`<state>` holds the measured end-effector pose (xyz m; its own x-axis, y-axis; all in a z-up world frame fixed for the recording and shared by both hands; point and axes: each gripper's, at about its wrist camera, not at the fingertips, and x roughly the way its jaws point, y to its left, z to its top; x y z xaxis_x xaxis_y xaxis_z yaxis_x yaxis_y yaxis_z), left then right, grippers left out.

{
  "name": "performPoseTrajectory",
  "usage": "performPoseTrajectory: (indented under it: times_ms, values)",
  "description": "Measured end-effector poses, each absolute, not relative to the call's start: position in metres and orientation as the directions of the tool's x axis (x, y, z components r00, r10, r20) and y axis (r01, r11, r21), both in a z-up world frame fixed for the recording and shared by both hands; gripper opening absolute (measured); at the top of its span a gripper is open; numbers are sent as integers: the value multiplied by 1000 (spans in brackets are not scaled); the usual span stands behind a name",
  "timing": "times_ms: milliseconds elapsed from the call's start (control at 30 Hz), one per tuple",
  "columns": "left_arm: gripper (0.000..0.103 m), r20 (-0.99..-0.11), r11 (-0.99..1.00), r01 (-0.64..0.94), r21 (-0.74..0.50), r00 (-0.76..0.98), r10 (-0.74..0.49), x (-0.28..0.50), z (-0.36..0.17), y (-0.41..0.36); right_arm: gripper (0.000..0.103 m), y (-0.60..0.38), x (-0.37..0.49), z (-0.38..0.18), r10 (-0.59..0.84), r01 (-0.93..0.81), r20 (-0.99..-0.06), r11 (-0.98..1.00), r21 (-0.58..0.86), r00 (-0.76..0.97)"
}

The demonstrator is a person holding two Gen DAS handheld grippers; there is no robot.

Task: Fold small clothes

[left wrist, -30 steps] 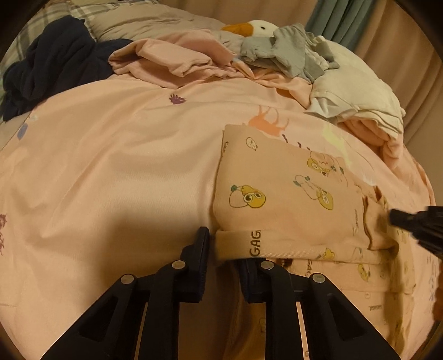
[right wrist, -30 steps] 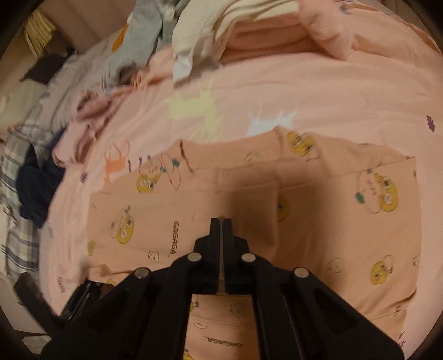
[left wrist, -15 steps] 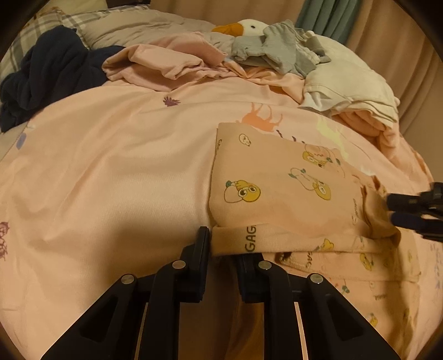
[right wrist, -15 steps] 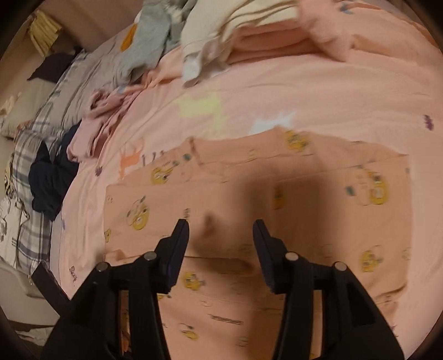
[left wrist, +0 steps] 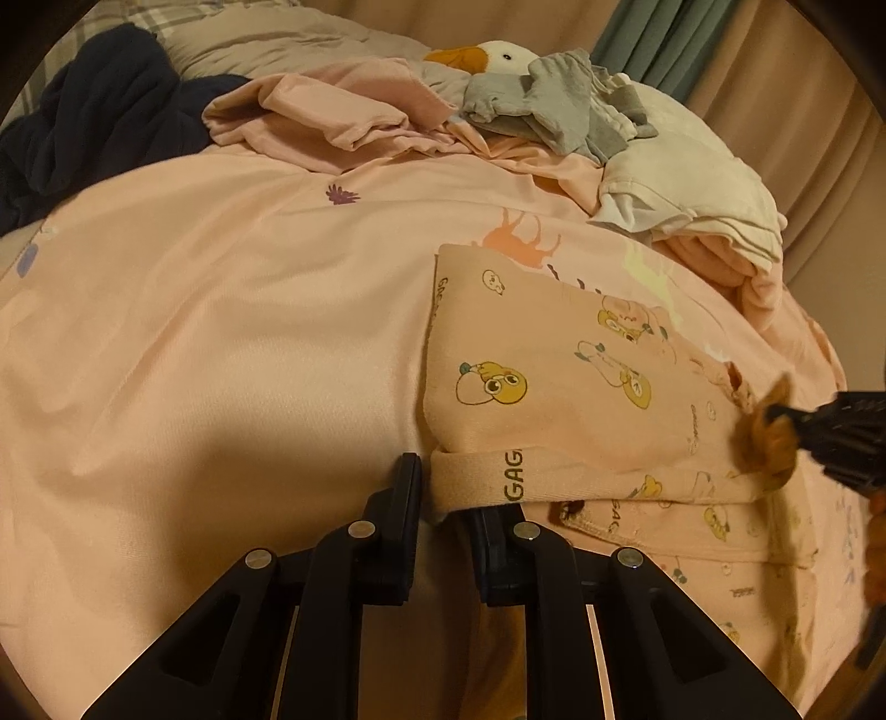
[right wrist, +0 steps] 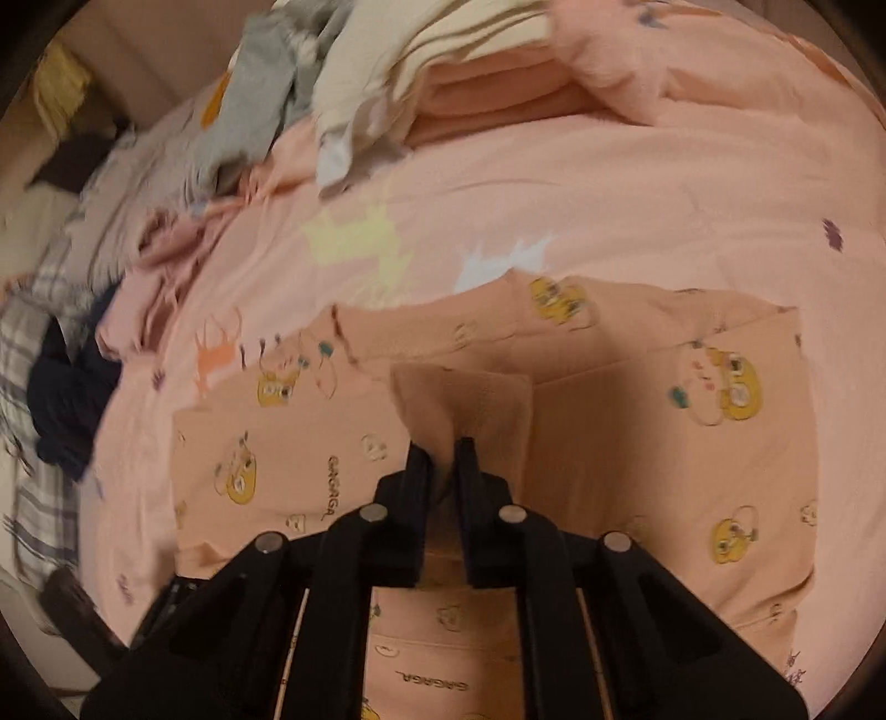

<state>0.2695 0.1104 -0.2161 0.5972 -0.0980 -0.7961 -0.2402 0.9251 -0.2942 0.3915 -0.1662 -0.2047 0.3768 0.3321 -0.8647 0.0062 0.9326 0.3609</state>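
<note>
A peach garment [left wrist: 559, 399] printed with yellow cartoon ducks lies partly folded on the pink bed sheet [left wrist: 221, 332]. In the left wrist view my left gripper [left wrist: 443, 476] is shut on the garment's near-left ribbed band, which drapes over the right finger. In the right wrist view the garment [right wrist: 653, 443] spreads across the middle. My right gripper [right wrist: 443, 448] is closing there, and a raised fold of its fabric sits pinched between the fingers. The left wrist view shows the right gripper [left wrist: 775, 418] at the far right edge with a tuft of cloth in its tips.
At the back of the bed lie a navy garment [left wrist: 99, 122], a crumpled pink one [left wrist: 332, 116], a grey one [left wrist: 559, 105] over a goose plush [left wrist: 487, 55], and cream clothes [left wrist: 692, 177]. A curtain [left wrist: 653, 50] hangs behind. Bare sheet stretches to the left.
My right gripper opened wide, then came together on a fold in the middle of the garment and pulled it up. The left gripper kept its hold and stayed put.
</note>
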Motion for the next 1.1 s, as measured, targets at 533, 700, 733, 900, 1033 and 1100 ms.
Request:
performPoseTrajectory:
  times_ms: [533, 700, 733, 900, 1033, 1100]
  values:
    - [17, -810, 942, -251, -222, 585, -35, 271, -214, 101, 18, -266, 361, -229, 444, 122, -831, 854, 506, 336]
    - [17, -803, 929, -240, -280, 589, -90, 270, -216, 108, 61, -284, 352, -209, 485, 114, -772, 813, 571, 410]
    - [17, -801, 927, -241, -289, 590, -96, 270, -216, 109, 67, -284, 351, -207, 500, 105, -760, 803, 586, 415]
    - [17, -800, 928, -240, -285, 592, -93, 270, -215, 108, 54, -274, 356, -237, 595, 132, -730, 738, 662, 335]
    - [17, -801, 925, -243, -293, 590, -99, 270, -215, 109, 5, -258, 356, -249, 558, 94, -747, 775, 625, 361]
    - [17, -802, 923, -243, -299, 588, -105, 271, -214, 110, 6, -262, 354, -244, 567, 78, -725, 764, 640, 390]
